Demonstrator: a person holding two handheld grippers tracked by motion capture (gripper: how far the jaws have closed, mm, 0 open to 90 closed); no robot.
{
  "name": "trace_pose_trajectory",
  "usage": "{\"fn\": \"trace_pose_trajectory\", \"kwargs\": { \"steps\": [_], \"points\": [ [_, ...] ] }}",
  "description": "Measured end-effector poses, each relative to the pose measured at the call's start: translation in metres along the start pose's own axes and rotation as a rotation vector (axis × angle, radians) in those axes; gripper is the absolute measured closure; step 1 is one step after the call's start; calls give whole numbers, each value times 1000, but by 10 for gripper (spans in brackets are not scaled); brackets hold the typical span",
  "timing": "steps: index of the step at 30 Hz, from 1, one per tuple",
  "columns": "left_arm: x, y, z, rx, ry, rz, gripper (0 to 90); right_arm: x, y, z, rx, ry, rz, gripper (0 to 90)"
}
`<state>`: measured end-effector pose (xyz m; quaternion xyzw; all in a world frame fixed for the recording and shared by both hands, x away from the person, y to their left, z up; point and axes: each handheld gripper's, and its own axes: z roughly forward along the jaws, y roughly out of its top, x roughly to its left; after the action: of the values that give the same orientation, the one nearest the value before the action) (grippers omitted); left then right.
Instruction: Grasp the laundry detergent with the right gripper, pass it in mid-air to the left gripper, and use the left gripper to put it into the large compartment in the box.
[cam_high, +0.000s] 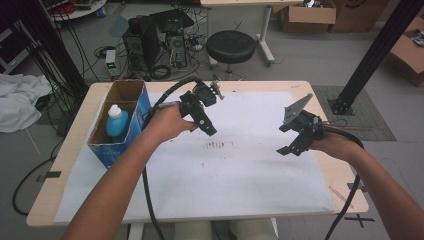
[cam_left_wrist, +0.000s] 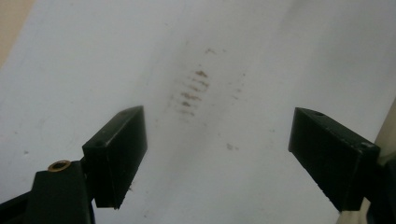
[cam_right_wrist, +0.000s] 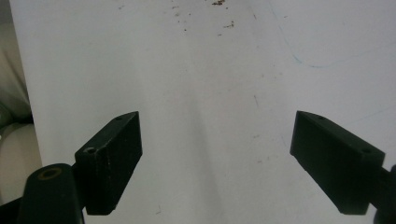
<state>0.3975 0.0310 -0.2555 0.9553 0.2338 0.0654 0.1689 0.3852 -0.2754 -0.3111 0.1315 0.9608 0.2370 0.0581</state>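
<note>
High view. Table (cam_high: 75, 150), light wood, covered over most of its top by a white sheet (cam_high: 240, 185). Brown smudges (cam_high: 219, 145) near the sheet's middle. Left gripper (cam_high: 210, 131) held in the left hand (cam_high: 167, 122), above the sheet just left of centre, tip pointing down towards the smudges and close above them. Right gripper (cam_high: 292, 148) held in the right hand (cam_high: 335, 145), over the right part of the sheet, well apart from the left one; a grey plate sits on top of it. Neither gripper has anything in it. Box (cam_high: 135, 102) — open cardboard, blue sides — stands at the table's left edge, just beside the left hand. Bottle (cam_high: 116, 122), blue with a white cap, stands upright in the box's near compartment. Black cables trail from both grippers towards the near edge.

Left gripper view. Two black jaws spread wide, nothing between them. The smudges (cam_left_wrist: 191, 91) lie on the sheet (cam_left_wrist: 93, 60) ahead of the gap, in short rows. A strip of bare table shows at the upper left corner.

Right gripper view. Jaws wide apart — empty. Sheet (cam_right_wrist: 196, 93) below, with a few brown specks (cam_right_wrist: 224, 23) at the top and a faint blue line (cam_right_wrist: 317, 65) at the upper right. The sheet's edge runs down the left side.
</note>
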Motion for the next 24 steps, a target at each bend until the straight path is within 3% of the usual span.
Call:
{"fn": "trace_pose_trajectory", "kwargs": {
  "steps": [5,24],
  "points": [
    [-1,2,4,-8,-7,19,204,0,0,0,-1,0,-3,166],
    [7,-3,7,-25,-16,-9,205,2,5,6,10,10,-6,167]
  ]
}}
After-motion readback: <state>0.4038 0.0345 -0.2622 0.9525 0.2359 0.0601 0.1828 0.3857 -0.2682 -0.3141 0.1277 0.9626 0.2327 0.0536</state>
